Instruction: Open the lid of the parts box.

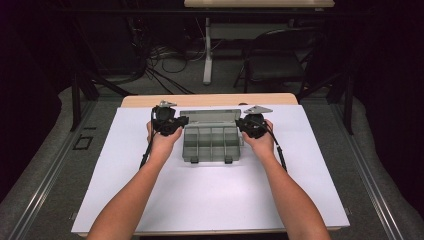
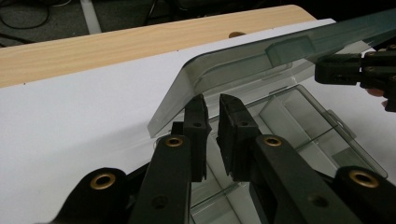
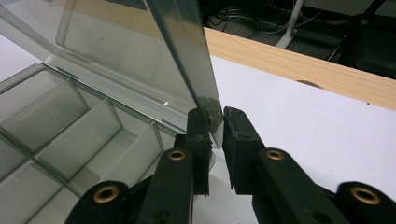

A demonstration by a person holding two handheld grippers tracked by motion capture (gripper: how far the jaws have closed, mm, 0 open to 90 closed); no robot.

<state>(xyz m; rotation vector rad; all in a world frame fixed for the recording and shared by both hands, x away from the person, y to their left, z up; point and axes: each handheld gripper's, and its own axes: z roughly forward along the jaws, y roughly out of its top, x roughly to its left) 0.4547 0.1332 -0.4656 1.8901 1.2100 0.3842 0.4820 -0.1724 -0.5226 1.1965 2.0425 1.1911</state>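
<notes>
A grey see-through compartment box lies on the white board with its lid raised. My right gripper is at the box's right end. In the right gripper view its jaws are shut on the lower corner of the lid's side edge, beside the empty compartments. My left gripper is at the box's left end. Its jaws stand a narrow gap apart with nothing between them, just under the lid's near corner. Farther off, the right gripper is on the lid.
The board lies on a wooden table whose edge shows behind the box. Beyond it are a dark chair, a white table leg and cables on the floor. Bare board stretches in front of the box and to both sides.
</notes>
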